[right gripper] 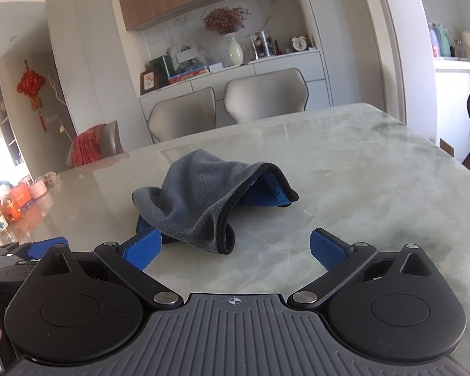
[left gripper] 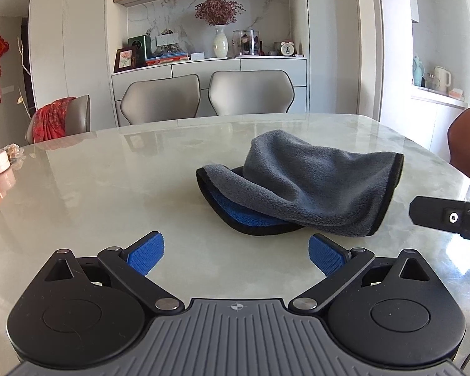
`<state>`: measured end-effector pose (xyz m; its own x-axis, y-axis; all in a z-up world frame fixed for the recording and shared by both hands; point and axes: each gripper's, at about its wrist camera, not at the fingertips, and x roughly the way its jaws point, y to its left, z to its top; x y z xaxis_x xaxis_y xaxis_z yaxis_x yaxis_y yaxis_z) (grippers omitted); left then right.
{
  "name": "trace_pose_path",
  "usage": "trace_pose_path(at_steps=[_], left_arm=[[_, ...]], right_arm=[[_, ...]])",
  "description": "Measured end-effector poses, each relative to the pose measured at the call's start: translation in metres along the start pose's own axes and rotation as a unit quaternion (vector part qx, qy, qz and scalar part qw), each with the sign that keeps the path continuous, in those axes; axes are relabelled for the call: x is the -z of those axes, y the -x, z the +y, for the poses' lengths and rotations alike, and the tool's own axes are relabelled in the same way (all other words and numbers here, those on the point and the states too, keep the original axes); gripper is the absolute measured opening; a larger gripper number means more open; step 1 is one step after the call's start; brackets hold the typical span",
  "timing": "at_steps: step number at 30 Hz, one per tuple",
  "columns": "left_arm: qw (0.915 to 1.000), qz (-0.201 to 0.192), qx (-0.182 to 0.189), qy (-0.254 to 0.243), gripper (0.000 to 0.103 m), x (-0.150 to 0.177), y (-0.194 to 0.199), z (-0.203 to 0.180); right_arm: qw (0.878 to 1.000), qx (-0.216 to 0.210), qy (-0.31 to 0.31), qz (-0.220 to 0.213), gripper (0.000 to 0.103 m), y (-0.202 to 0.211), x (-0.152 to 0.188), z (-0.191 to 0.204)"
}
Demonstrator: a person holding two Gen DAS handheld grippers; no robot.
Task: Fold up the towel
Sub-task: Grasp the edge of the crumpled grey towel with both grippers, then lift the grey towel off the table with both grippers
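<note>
A grey towel with a blue inner side and black edging lies crumpled in a loose heap on the pale marble table. My left gripper is open and empty, low over the table, just short of the towel's near edge. My right gripper is open and empty too, with the towel just ahead and slightly left; the towel's near fold lies close to its left blue pad. Part of the right gripper's body shows at the right edge of the left wrist view.
Two beige chairs stand at the table's far side, and one draped in red cloth at far left. Small jars and boxes sit at the table's left edge. A brown chair back stands at the right.
</note>
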<state>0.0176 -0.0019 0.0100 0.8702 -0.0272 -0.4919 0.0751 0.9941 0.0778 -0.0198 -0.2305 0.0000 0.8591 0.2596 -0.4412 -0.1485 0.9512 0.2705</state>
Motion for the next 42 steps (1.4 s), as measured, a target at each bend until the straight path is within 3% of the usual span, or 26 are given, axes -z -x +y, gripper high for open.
trace_pose_path(at_steps=[8, 15, 21, 23, 25, 27, 34, 42], left_arm=[[0.9990, -0.019, 0.005, -0.041, 0.101, -0.017, -0.004, 0.007], [0.9993, -0.015, 0.023, -0.027, 0.101, -0.016, -0.012, 0.015], [0.9990, -0.009, 0.032, -0.030, 0.101, -0.013, -0.015, 0.017], [0.9989, -0.009, 0.035, -0.030, 0.101, -0.012, -0.014, 0.018], [0.9987, -0.009, 0.041, -0.030, 0.101, -0.012, -0.014, 0.019], [0.9982, -0.011, 0.050, -0.032, 0.101, -0.011, -0.012, 0.019], [0.9956, -0.020, 0.082, -0.041, 0.101, -0.010, -0.008, 0.017], [0.9900, -0.057, 0.102, -0.078, 0.101, -0.006, -0.002, 0.005]], right_arm=[[0.999, -0.007, 0.041, -0.005, 0.100, -0.010, -0.011, 0.011], [0.999, -0.011, 0.033, 0.018, 0.067, -0.029, -0.017, 0.008], [0.998, -0.028, 0.014, 0.053, 0.046, -0.052, -0.019, 0.004], [0.997, -0.036, 0.008, 0.061, 0.044, -0.059, -0.019, 0.004], [0.997, -0.042, 0.008, 0.070, 0.032, -0.069, -0.018, 0.005], [0.996, -0.053, 0.009, 0.069, 0.011, -0.072, -0.018, 0.008], [0.992, -0.126, 0.000, 0.001, 0.009, -0.044, -0.051, 0.020], [0.983, -0.183, -0.027, 0.002, 0.009, -0.034, -0.080, 0.037]])
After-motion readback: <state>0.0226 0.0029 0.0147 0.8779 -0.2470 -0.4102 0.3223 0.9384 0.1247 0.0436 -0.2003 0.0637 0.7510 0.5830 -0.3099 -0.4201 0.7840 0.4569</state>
